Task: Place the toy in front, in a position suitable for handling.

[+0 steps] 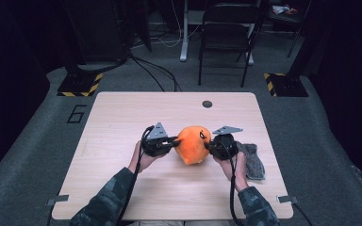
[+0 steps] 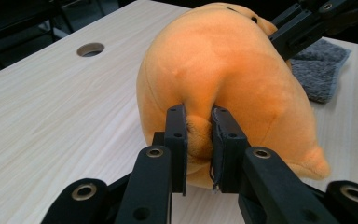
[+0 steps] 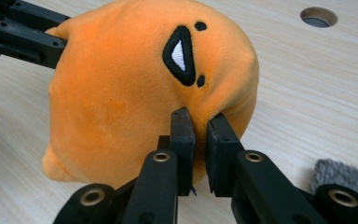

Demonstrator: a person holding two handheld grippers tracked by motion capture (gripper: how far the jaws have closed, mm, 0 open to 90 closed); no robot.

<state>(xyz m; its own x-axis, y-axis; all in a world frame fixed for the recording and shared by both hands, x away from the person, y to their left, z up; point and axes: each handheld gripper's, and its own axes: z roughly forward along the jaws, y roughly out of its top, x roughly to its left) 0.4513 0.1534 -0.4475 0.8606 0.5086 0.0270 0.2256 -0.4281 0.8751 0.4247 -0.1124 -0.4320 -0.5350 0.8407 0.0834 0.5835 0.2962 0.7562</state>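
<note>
An orange plush toy (image 1: 193, 144) with a black embroidered mouth sits at the middle of the wooden table (image 1: 122, 113). My left gripper (image 1: 173, 142) pinches a fold of its fabric on the left side, and in the left gripper view the orange plush toy (image 2: 223, 74) bulges between the narrow jaws of the left gripper (image 2: 198, 123). From the right, my right gripper (image 1: 209, 146) is shut on another fold. The right gripper view has the right gripper (image 3: 199, 122) nipping the orange plush toy (image 3: 121, 93) just below the mouth. The opposite gripper's black links reach each view's far side.
A grey fuzzy cloth (image 1: 253, 160) lies flat on the table just right of the right hand; the same grey cloth (image 2: 319, 67) appears behind the toy. A round cable hole (image 1: 207, 104) sits near the table's far edge. A folding chair (image 1: 226, 33) stands beyond the table.
</note>
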